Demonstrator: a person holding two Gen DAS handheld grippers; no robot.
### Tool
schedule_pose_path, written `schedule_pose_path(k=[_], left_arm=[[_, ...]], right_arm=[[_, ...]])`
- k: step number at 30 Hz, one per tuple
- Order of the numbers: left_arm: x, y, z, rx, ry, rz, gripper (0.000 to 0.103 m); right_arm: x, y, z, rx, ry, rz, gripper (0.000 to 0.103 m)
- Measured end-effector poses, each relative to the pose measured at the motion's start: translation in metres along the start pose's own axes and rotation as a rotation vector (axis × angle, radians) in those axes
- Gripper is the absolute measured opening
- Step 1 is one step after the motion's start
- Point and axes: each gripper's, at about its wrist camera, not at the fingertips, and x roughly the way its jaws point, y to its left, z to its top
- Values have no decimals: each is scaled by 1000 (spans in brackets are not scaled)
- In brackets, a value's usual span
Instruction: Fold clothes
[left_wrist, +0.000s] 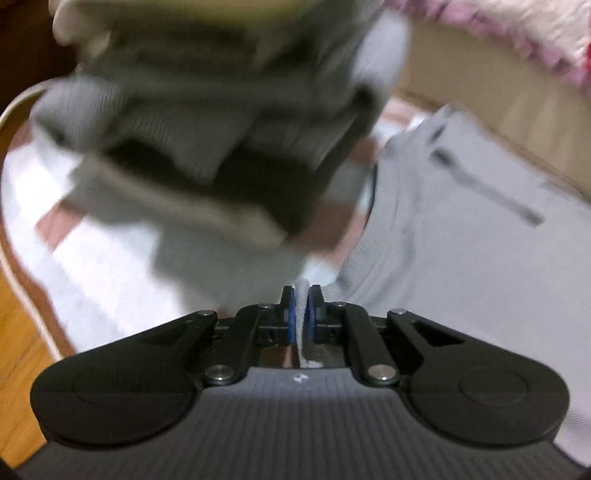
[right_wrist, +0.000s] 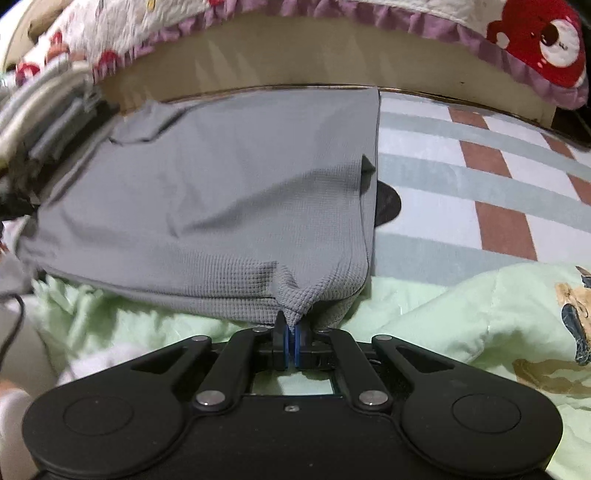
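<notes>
Covering most of the work area is a checked sheet (right_wrist: 480, 177) of white, grey-green and brick-red blocks, with a pale green quilt (right_wrist: 461, 314) bunched along its near side and a frilled, bear-printed cover (right_wrist: 517, 40) on the ledge behind. On the sheet lies the grey waffle-knit garment (right_wrist: 221, 192), spread fairly flat. One side already looks turned in, giving a straight edge on the right, with a dark patch, possibly the neckline, peeping from beneath it. Judged from this lie, the fold is partly done; the near hem has yet to be carried over and the result squared up. A stack of other folded cloth (right_wrist: 44, 107) sits at the far left, blurred.

The right gripper (right_wrist: 291, 332) is closed tight on a pinch of the garment's near hem, which puckers into a point at the pads.

The left gripper (left_wrist: 303, 306) is likewise closed, with a thin pale strip of fabric (left_wrist: 302, 314) clamped between its blue pads. The view is heavily blurred; whether that strip belongs to the same garment cannot be told for certain, though grey knit lies just beside it.
</notes>
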Motion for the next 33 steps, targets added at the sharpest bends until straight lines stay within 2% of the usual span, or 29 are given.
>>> schedule_pose_path(k=[2, 4, 6, 8, 9, 11, 13, 16, 17, 18, 19, 22, 24, 25, 26, 27, 28, 31, 33], left_arm=[[-4, -1, 4, 14, -10, 123, 8], [-15, 2, 4, 18, -31, 155, 8], [-28, 6, 3, -9, -21, 51, 16], [-37, 4, 2, -29, -14, -66, 55], [-39, 2, 1, -28, -11, -101, 59], [-35, -6, -1, -9, 4, -122, 60], [-22, -14, -2, 26, 29, -74, 60], [-7, -10, -3, 10, 54, -30, 59], [-7, -9, -3, 11, 46, -31, 36], [-9, -7, -2, 19, 38, -34, 17], [-13, -6, 0, 26, 31, -28, 8], [-22, -5, 2, 58, 0, 38, 8], [-25, -12, 0, 106, 7, 127, 7], [-27, -16, -2, 130, 11, 175, 10], [-30, -20, -2, 166, 13, 199, 24], [-34, -23, -3, 206, 13, 214, 32], [-40, -24, -4, 209, 10, 199, 43], [-56, -18, -4, 93, 25, 70, 44], [-63, -23, -5, 43, 19, -21, 44]], right_arm=[[-2, 3, 0, 1, -8, -25, 3], [-3, 8, -1, -34, -8, -57, 3], [-5, 12, -4, -82, 6, -89, 2], [-10, 11, -4, -89, 22, -97, 2], [-15, 10, -3, -81, 34, -99, 3], [-27, 10, 0, -87, 61, -110, 5], [-38, 8, 3, -90, 57, -109, 11], [-58, -3, 15, -20, -24, -48, 35], [-60, -9, 20, 17, -53, -20, 47], [-60, -15, 26, 54, -75, 8, 50], [-57, -22, 31, 92, -87, 34, 50], [-38, -36, 48, 169, -81, 80, 50], [-21, -32, 59, 131, -63, 77, 50], [-13, -28, 65, 98, -52, 69, 51], [-4, -22, 71, 59, -36, 51, 51], [4, -17, 76, 25, -19, 34, 51], [12, -14, 82, -8, -3, 22, 51], [32, -15, 97, -68, 25, -10, 56], [41, -32, 102, 1, 60, -54, 57]])
